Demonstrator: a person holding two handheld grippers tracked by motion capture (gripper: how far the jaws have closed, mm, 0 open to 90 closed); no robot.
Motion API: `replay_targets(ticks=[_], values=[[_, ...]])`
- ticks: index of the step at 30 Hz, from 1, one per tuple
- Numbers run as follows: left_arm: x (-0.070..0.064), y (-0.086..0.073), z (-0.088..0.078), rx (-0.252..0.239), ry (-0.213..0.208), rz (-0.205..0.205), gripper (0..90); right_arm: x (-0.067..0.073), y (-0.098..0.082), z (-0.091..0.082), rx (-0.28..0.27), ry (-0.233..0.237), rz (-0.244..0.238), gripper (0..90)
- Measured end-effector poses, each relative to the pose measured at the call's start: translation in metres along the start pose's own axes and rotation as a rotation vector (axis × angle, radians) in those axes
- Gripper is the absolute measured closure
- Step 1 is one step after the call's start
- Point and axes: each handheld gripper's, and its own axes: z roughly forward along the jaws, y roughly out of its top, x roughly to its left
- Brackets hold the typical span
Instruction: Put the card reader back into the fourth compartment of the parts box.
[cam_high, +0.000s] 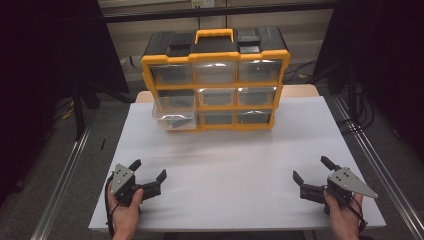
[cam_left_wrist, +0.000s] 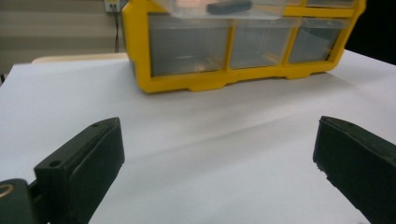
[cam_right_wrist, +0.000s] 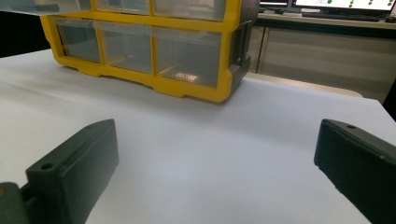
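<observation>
Plainly, the pulled-out drawer of the yellow organizer lies ahead across the table, nearer the left gripper. The right gripper sits farther off. Both jaws gape wide, holding nothing.

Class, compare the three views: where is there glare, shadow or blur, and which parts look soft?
High view: dark surround, evenly lit white table, glare on the top drawers of the yellow organizer. Left gripper view: organizer sharp, near jaws soft, faint shadow under its base. Right gripper view: jaws blurred, a bright reflection in the nearest drawer.
</observation>
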Motion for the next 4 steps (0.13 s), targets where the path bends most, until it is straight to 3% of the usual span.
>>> replay_targets(ticks=[2, 4], values=[[0.0014, -0.0004, 0.0007, 0.007, -0.009, -0.026, 2.2, 0.0004, 0.0002, 0.0001, -0.002, -0.001, 0.001, 0.1], [0.0023, 0.0011, 0.0008, 0.004, -0.009, -0.024, 2.2, 0.0004, 0.0001, 0.0000, -0.002, 0.002, 0.000, 0.1]])
